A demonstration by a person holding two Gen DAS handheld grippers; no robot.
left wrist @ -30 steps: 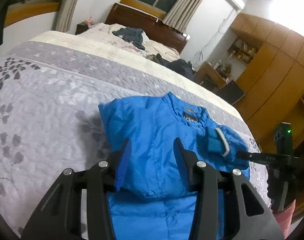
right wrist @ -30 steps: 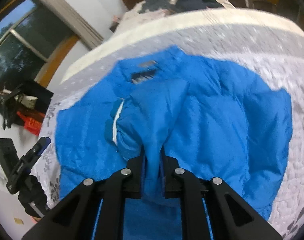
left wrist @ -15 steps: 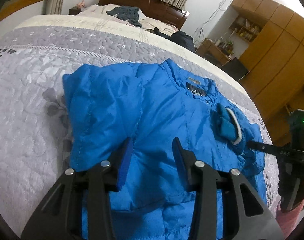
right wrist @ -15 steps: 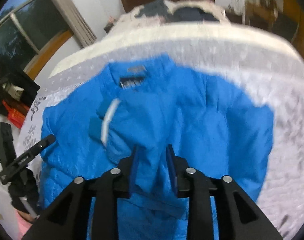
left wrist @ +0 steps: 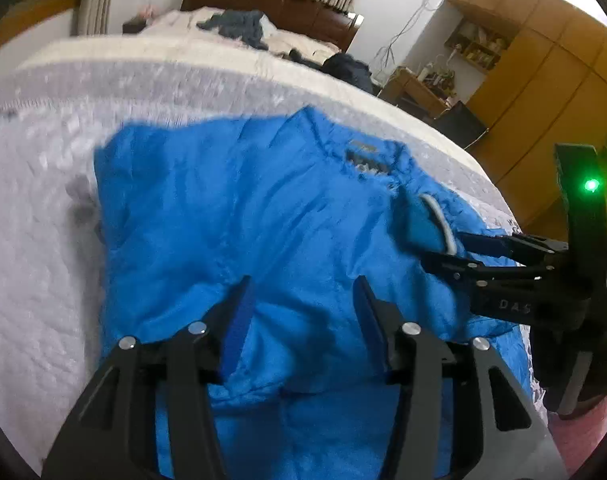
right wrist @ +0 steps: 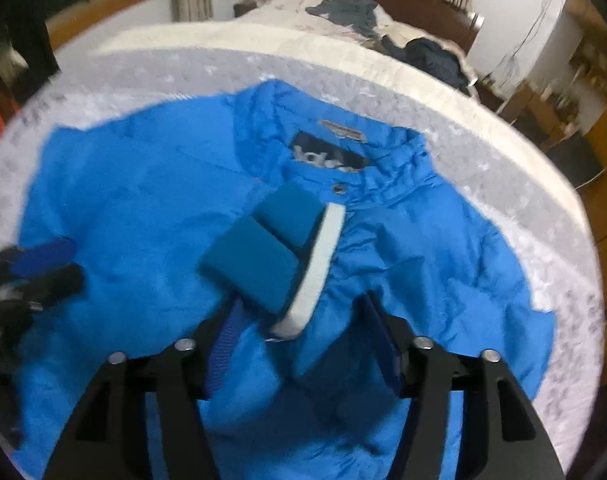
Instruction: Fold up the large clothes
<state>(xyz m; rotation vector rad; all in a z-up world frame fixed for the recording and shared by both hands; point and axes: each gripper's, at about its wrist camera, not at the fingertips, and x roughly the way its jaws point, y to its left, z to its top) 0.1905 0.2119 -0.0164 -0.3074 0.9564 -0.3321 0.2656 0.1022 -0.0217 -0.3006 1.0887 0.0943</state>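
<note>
Left wrist view — "DAS" on right tongs [left wrist: 443,246], agape.

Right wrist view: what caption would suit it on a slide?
Open right gripper above a blue jacket spread on a grey quilt, one sleeve cuff folded across its front.

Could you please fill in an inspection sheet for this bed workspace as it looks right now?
Surface: grey quilted bedspread.
Job's things: blue jacket spread flat, collar away from the cameras; sleeve cuff folded across the chest.
Clutter: dark clothes heaped near the headboard.
Grippers: left gripper open above the jacket; right gripper open by the cuff.
Cables: a wire hanging down the far wall.
Surroundings: wooden wardrobe, curtains.
</note>
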